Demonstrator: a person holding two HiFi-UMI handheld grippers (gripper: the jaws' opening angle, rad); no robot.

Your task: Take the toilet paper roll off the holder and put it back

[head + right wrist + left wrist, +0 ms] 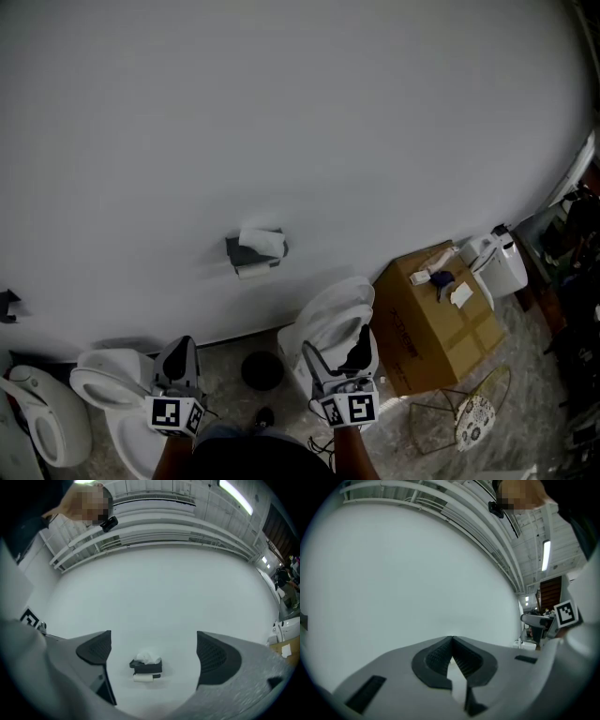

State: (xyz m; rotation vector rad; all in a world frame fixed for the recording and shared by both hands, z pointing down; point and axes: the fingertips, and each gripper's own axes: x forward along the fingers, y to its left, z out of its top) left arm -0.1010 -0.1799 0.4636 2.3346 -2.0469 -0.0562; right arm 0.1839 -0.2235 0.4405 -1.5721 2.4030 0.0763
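Note:
A black holder (246, 249) is fixed to the white wall, with crumpled white paper (262, 241) on top and a small white toilet paper roll (255, 269) hanging beneath it. The right gripper view frames the holder (147, 667) and the roll (143, 678) between wide-apart jaws, well ahead of them. My right gripper (335, 354) is open and empty, low in the head view, far short of the wall. My left gripper (177, 360) is shut with nothing in it; its view shows only bare wall beyond the closed tips (452, 639).
Below the holder stand a white toilet (330, 323) and a round black object (262, 369) on the floor. Another white toilet (117, 382) is at the lower left. A cardboard box (433, 319) with small items on it sits to the right, beside a wire stand (473, 412).

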